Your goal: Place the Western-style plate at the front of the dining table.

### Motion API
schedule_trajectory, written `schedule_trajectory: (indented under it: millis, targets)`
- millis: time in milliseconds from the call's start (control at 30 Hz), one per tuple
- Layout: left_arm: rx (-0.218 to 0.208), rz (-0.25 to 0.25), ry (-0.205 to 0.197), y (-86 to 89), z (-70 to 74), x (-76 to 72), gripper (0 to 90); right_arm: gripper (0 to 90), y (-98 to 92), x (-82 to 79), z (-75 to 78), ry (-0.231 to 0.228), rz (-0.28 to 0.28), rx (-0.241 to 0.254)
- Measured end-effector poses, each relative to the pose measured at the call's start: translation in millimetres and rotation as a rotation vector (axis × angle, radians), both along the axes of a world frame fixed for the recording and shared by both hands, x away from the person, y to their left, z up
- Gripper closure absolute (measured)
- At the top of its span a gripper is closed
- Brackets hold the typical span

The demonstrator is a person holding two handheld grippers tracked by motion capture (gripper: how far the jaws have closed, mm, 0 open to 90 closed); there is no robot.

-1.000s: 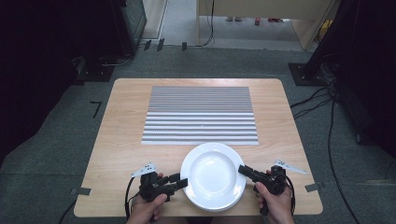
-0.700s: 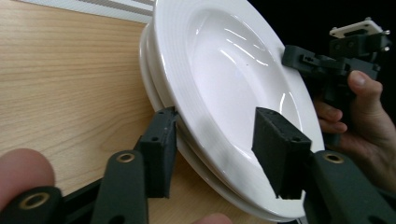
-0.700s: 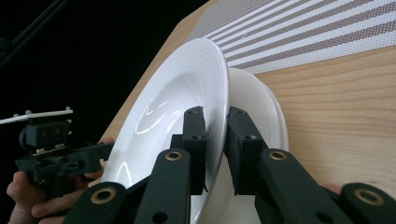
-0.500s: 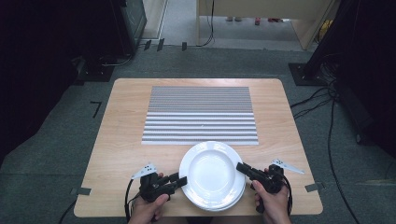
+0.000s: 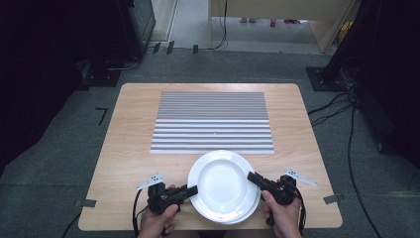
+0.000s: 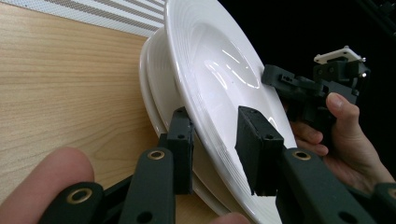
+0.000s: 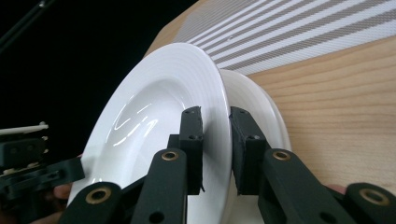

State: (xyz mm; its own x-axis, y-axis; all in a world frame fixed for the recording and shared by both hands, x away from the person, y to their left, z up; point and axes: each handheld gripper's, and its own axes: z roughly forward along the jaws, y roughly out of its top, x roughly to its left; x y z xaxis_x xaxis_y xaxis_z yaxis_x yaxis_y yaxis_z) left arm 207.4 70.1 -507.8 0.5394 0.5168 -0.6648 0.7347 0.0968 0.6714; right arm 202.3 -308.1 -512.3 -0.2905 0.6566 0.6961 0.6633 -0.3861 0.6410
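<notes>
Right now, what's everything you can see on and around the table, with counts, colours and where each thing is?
top plate: one, white, on the stack at the table's near edge, both grippers on its rim
lower plates: at least one, white, under the top plate; exact count unclear
placemat: one, grey and white striped, middle of the table, beyond the plates
table: one, light wood
floor cables: several, black, on the grey floor to the right
left gripper: one, black, at the top plate's left rim, its jaws have just been closing on it
right gripper: one, black, clamped on the top plate's right rim
hands: two, at the near edge, holding the grippers
</notes>
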Motion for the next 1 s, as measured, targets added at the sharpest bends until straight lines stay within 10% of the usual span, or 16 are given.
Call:
schedule_trajectory:
  millis: [1000]
  targets:
    - [0.144, 0.137, -0.039, -12.3, 9.4, -2.4, 70.2, 80.1, 9.5, -7.7, 11.5, -0.035, -0.054, 0.012]
